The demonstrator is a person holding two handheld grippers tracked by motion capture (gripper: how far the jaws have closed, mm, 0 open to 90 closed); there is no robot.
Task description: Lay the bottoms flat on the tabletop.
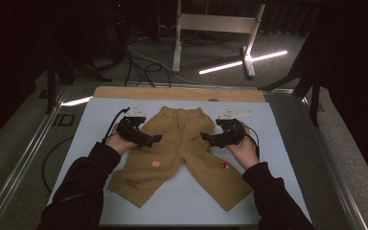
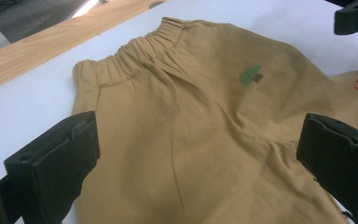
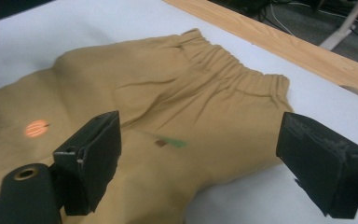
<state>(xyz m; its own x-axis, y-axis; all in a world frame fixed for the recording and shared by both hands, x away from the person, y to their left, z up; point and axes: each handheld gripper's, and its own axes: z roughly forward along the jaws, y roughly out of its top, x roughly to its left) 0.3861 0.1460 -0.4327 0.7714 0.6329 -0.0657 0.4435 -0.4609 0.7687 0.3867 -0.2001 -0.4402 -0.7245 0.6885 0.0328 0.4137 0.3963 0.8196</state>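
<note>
L gripper (image 1: 158, 138) jaws spread, nothing held | R gripper (image 1: 205, 137) jaws spread, nothing held | trousers (image 1: 179, 148) flat on table (image 1: 96, 120) between both, waistband far, legs near | both equally near.

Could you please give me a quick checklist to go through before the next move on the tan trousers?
1. Tan cotton trousers lie flat on the white table cover, legs spread: ok.
2. Left gripper jaws wide apart, nothing between them: ok.
3. Right gripper jaws wide apart, nothing between them: ok.
4. Gathered elastic waistband uncovered, at the far edge: ok.
5. Both grippers hover over the trousers, one at each side: ok.
6. Whether any jaw tip touches the cloth: cannot tell.
</note>
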